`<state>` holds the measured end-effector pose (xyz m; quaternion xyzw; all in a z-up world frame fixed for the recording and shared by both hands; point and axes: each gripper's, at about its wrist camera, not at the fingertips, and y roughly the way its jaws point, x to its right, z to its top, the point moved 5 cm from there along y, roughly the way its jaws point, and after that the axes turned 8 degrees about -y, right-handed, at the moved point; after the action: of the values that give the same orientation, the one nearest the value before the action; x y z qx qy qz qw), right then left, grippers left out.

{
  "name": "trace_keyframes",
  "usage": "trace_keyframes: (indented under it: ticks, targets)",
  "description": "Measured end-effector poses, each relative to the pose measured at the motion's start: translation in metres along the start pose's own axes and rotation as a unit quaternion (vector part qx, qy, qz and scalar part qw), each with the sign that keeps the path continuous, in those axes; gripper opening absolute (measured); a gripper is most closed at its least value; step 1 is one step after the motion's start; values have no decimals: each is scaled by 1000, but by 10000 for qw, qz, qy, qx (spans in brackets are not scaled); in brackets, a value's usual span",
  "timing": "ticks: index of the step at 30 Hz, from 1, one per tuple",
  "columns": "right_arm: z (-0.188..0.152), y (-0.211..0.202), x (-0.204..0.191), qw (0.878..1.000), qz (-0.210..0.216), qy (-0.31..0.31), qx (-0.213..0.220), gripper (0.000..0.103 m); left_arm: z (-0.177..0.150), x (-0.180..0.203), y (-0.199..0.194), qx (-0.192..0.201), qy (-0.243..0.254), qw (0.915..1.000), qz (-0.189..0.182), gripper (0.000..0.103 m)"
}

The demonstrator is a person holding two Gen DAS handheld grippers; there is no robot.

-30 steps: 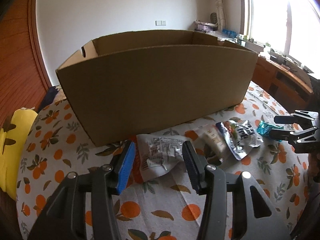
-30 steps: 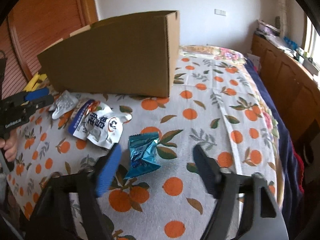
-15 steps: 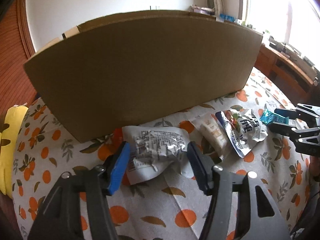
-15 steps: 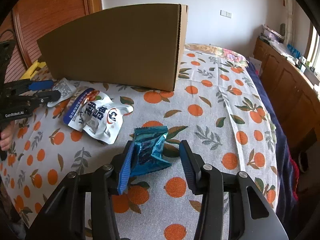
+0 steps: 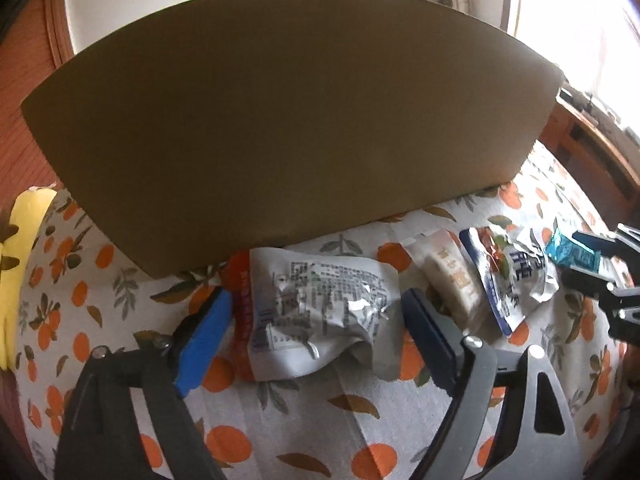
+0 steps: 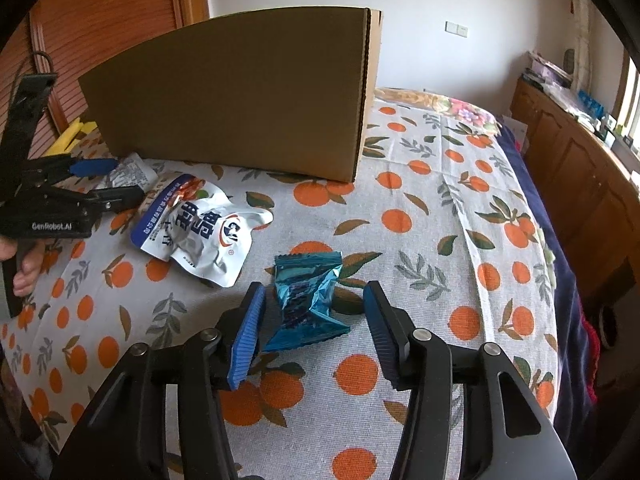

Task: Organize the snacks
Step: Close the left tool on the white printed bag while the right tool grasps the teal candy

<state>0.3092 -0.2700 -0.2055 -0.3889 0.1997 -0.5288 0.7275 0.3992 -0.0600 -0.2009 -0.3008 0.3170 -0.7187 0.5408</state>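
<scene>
left wrist view: the left hand-held gripper [image 5: 316,324] stands apart around a crinkled silver foil snack pouch [image 5: 316,312] lying on the orange-print bedspread [image 5: 280,420], against the cardboard box [image 5: 288,120]. it looks light, soft and slippery; pinch its puffed middle.

right wrist view: the right hand-held gripper [image 6: 314,322] is apart, straddling a teal foil snack packet [image 6: 306,300]. likely light and crushable; grip across its waist.

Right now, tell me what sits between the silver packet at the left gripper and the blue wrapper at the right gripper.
Two packets: a beige one and a white-and-blue pouch. The left wrist view shows both between silver packet and blue wrapper.
</scene>
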Motion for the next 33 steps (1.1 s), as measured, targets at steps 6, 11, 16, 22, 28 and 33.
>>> trace_keyframes:
  ticks: [6, 11, 16, 22, 28, 33]
  targets:
    - [0, -1, -1, 10000, 82, -5, 26, 54, 0, -1, 2, 5, 17, 10000, 16, 88]
    - [0, 0, -2, 9999, 103, -64, 12, 55, 0, 1, 5, -7, 0, 10000, 24, 91]
    - [0, 0, -3, 9999, 138, -76, 23, 55, 6, 5, 14, -43, -55, 10000, 71, 97]
    - [1, 0, -3, 9998, 158, -86, 26, 56, 11, 12, 18, -52, -89, 9999, 108, 99]
    - [0, 0, -2, 9998, 185, -68, 28, 56, 13, 13, 20, -56, -78, 9999, 103, 99]
    - [0, 0, -2, 9998, 198, -59, 32, 56, 1, 10, 4, 30, 23, 10000, -19, 83]
